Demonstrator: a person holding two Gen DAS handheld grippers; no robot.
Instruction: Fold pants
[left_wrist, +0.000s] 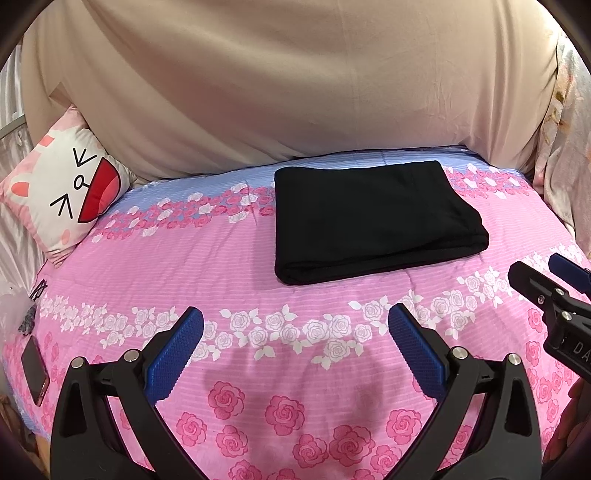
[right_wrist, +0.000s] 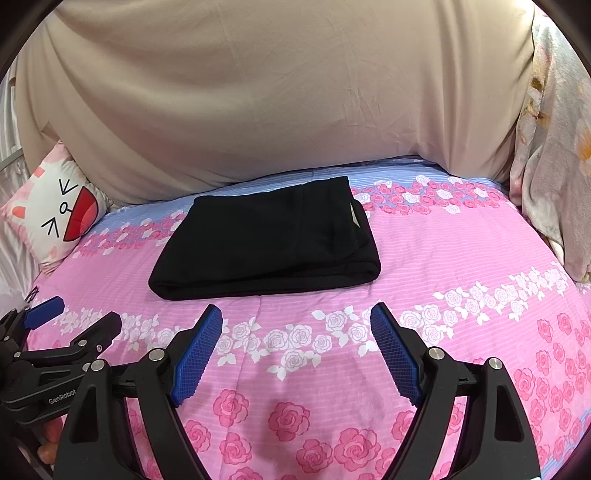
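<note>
rose bedspread (left_wrist: 147, 266) bears folded pants (left_wrist: 369, 221), beige curtain (left_wrist: 295, 92) behind.

Pink quilted bedspread with rose print and a blue-lilac band at its far edge (left_wrist: 155, 266) (right_wrist: 461, 258) fills the area under and ahead of the tongs. Large beige fabric sheet (left_wrist: 295, 85) (right_wrist: 280, 92) hangs draped across the back, far ahead. White-pink square cushion with a cartoon cat face and red open mouth (left_wrist: 64, 186) (right_wrist: 55, 214) leans far ahead-left. Pale floral blanket (left_wrist: 565, 147) (right_wrist: 554, 166) bunched far right. Dark rectangular smartphone with reddish edge (left_wrist: 35, 371) lies flat at the bedspread's edge, just left of the left tongs.
</note>
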